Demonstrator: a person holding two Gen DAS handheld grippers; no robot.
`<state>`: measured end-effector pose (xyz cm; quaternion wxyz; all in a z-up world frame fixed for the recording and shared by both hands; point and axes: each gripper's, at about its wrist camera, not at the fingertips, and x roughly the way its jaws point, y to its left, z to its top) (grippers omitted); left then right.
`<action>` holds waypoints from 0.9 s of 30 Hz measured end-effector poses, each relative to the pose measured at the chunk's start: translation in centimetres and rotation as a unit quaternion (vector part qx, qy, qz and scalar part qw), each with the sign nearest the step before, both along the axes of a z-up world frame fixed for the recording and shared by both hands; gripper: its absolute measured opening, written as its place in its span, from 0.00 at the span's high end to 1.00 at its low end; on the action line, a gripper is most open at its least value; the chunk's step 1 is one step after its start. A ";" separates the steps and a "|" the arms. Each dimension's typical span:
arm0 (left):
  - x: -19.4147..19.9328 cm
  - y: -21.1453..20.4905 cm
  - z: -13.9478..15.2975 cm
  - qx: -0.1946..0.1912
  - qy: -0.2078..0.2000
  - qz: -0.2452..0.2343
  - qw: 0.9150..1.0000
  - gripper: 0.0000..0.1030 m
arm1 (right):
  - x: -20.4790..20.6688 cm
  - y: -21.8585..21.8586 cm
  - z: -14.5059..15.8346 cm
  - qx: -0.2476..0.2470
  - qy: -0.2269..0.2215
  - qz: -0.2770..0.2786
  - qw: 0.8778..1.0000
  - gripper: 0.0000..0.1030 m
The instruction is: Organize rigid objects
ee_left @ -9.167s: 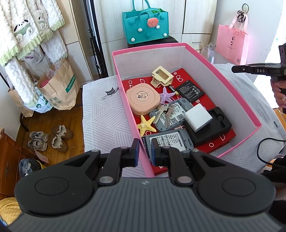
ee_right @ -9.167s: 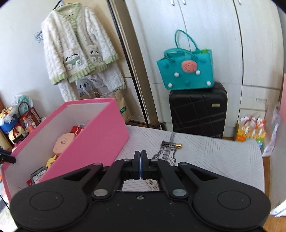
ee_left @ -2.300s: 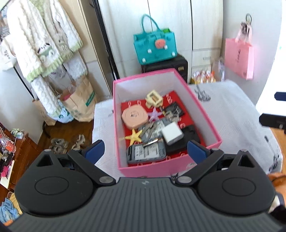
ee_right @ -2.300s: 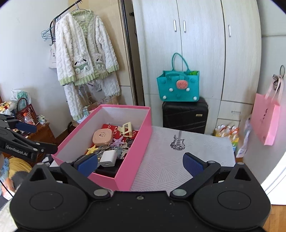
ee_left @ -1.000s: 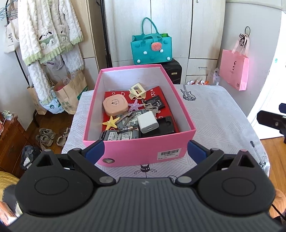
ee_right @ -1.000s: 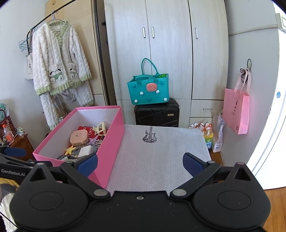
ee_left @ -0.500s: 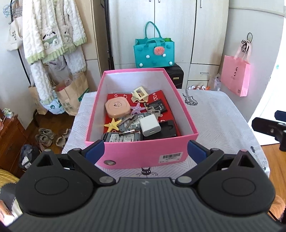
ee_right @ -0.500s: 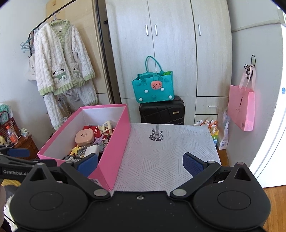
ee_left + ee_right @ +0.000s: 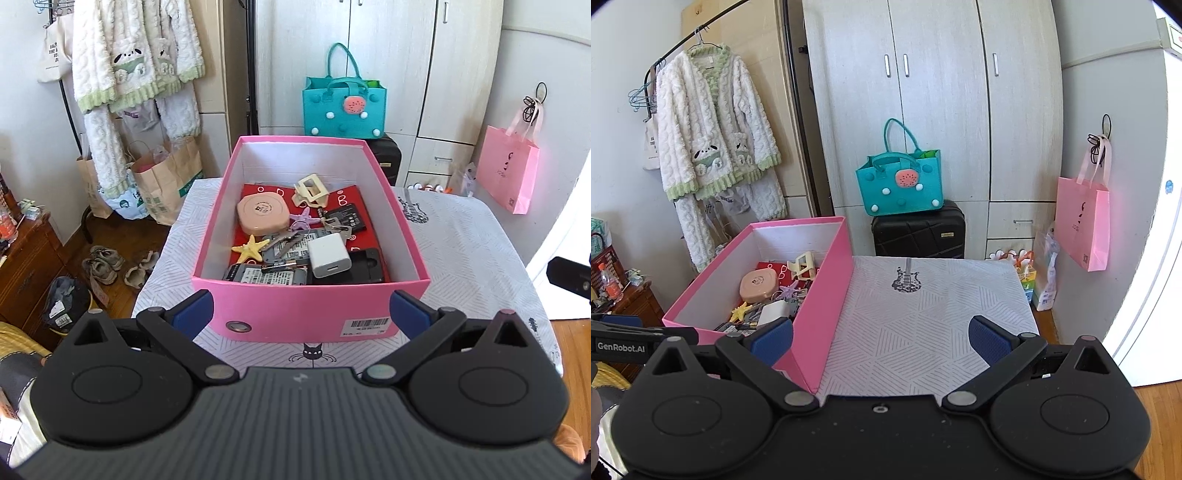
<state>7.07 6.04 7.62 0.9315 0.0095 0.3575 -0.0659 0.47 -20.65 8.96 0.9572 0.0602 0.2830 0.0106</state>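
Meanwhile, both the left gripper (image 9: 299,310) and right gripper (image 9: 881,339) were held spread wide and empty, while the box (image 9: 310,310), filled with oddments, was set on the table (image 9: 923,332).

Pink cardboard box (image 9: 295,306) with white inner walls and red patterned floor; white tabletop (image 9: 923,325) cloth with grey line triangles and black guitar print; round peach plastic case (image 9: 262,214); yellow starfish (image 9: 252,248); white charger cube (image 9: 328,256); teal felt bag (image 9: 899,184).

Pink box (image 9: 827,317) (filled) sits on patterned tablecloth (image 9: 923,325).
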 end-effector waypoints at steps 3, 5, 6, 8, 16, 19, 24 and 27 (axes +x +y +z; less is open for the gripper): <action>0.0 -0.1 0.0 0.004 -0.001 0.002 1.000 0.00 | 0.0 0.0 0.0 0.000 -0.001 0.000 1.000 0.00; -0.1 -0.3 0.0 0.007 -0.002 0.002 1.000 0.00 | -0.1 0.0 0.0 0.000 -0.002 0.000 1.000 0.00; -0.1 -0.3 0.0 0.009 -0.003 0.002 1.000 0.00 | -0.1 0.0 0.0 0.000 -0.002 0.000 1.000 0.00; -0.2 -0.4 0.1 0.010 -0.004 0.000 1.000 0.00 | 0.0 0.0 0.0 0.000 -0.001 0.000 1.000 0.00; -0.5 -0.6 0.3 0.014 -0.016 0.002 1.000 0.00 | 0.0 -0.1 -0.3 -0.002 0.001 -0.006 1.000 0.00; -0.5 -0.6 0.4 0.015 -0.016 0.000 1.000 0.00 | 0.0 -0.2 -0.4 0.000 0.001 -0.009 1.000 0.00; -0.6 -0.9 0.5 0.018 -0.017 -0.007 1.000 0.00 | -0.1 -0.4 -0.4 0.001 -0.002 -0.012 1.000 0.00; -0.6 -1.0 0.5 0.020 -0.014 -0.011 1.000 0.00 | -0.1 -0.4 -0.4 0.000 -0.002 -0.010 1.000 0.00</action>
